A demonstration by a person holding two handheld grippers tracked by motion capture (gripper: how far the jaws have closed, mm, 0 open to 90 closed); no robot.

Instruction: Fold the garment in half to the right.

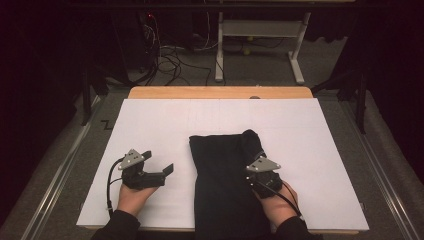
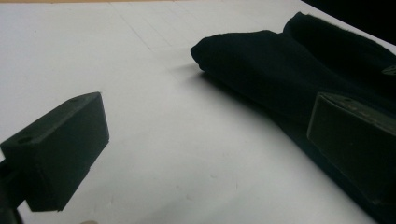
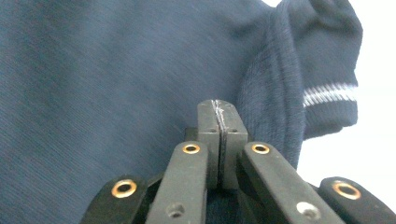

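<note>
From above, your left gripper rests spread on the white sheet, just left of the folded dark garment; your right gripper sits over its right edge. Along its own view, your right jaws press together with nothing visible between them.

I see the white counter lit brightly from above while the room behind stays dark. Close-up fingers look soft and blurred.

Closed tongs over navy garment
</note>
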